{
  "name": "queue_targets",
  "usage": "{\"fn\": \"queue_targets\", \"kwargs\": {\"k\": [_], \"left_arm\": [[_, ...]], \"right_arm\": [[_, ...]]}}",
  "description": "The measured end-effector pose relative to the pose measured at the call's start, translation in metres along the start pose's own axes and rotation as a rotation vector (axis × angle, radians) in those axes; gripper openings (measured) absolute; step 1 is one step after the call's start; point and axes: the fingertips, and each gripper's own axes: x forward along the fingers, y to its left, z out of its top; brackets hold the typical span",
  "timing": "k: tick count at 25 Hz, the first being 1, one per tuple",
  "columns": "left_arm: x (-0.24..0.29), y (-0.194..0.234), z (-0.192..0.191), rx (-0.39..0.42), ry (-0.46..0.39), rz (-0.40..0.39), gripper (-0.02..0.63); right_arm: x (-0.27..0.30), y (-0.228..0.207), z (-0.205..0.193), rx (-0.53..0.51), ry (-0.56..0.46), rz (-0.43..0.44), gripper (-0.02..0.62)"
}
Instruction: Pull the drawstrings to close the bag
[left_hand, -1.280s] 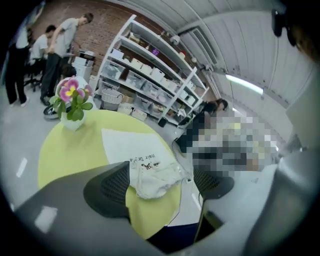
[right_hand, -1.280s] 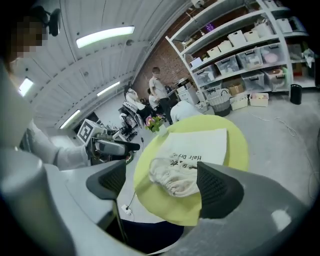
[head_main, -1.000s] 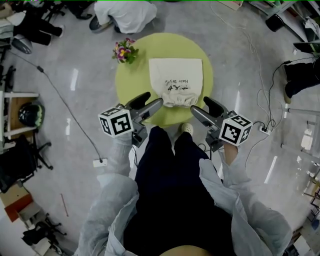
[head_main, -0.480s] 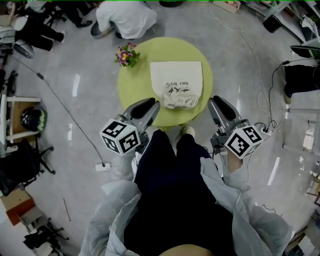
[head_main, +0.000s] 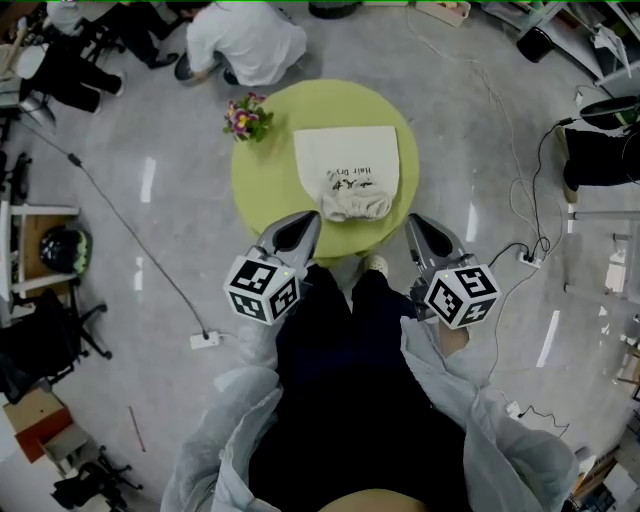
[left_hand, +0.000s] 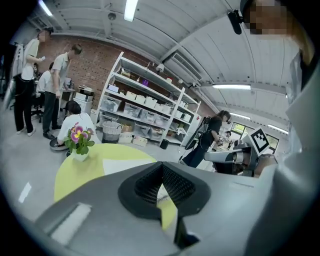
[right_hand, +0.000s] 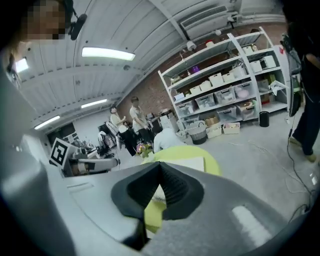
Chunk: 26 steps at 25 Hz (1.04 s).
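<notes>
The left gripper (head_main: 308, 219) and right gripper (head_main: 414, 222) had just closed their fingers on nothing, backing off the cream cloth drawstring bag (head_main: 347, 160) on the round yellow-green worktop (head_main: 262, 180); its mouth looked gathered already.

one cloth bag (head_main: 347, 160), one round green table (head_main: 262, 185), one flower pot (head_main: 245, 113), two grippers: left gripper (head_main: 300, 226), right gripper (head_main: 421, 227).

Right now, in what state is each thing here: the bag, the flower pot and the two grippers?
Bag: lies flat on the table, mouth end gathered.
Flower pot: upright, apart from the bag.
Left gripper: shut, fingers just closed, nothing between them.
Right gripper: shut, fingers just closed, nothing between them.
</notes>
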Motion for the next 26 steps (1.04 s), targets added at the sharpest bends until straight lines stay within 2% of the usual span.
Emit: {"fn": "queue_targets", "kwargs": {"k": [2,7,16,26], "left_arm": [[0.0017,-0.0025,-0.0029,0.005,0.01,-0.013,0.015],[0.0039,-0.0028,-0.0059,-0.004,0.02,-0.02,0.015],[-0.0005,0.0043,-0.007,-0.012,0.024,0.009,0.015],[-0.002,0.0063,-0.009,-0.015,0.036,0.022,0.015]], "right_arm": [[0.002,0.0043,-0.0065,-0.045,0.041,0.014,0.0],[0.0026,0.0063,-0.0019,-0.117,0.052,0.046,0.002],[0.0065,0.0039,-0.002,-0.156,0.079,0.063,0.001],[0.0105,0.0051,-0.0042,-0.14,0.098,0.091,0.001]]}}
